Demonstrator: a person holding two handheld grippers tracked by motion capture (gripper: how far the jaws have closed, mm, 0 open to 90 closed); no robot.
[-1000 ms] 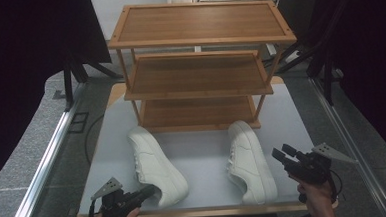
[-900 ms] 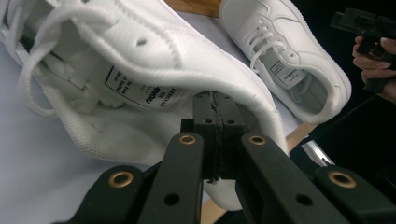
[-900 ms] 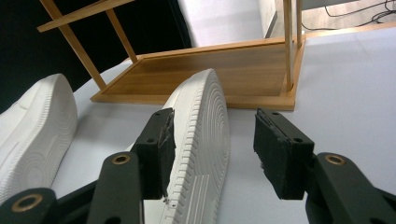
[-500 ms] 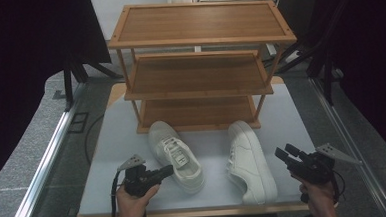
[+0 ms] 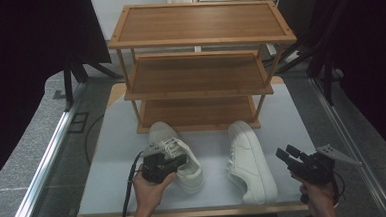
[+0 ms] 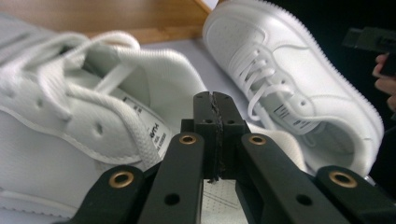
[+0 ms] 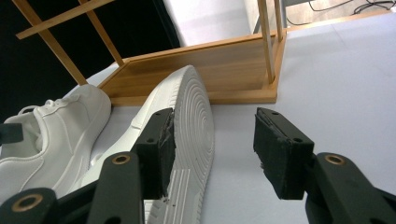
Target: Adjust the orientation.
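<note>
The three-tier wooden shoe rack (image 5: pixel 198 63) stands at the far end of the pale grey surface (image 5: pixel 291 118). Just in front of its bottom shelf, the left white lace-up sneaker (image 5: pixel 176 154) is lifted and tilted, the left gripper (image 5: pixel 181 161) clamped on its collar with jaws pressed together. The right white sneaker (image 5: pixel 250 160) lies apart beside it, toe near the rack's front edge. The right gripper (image 5: pixel 285 153) hovers right of that shoe, jaws spread, bare surface beyond it.
</note>
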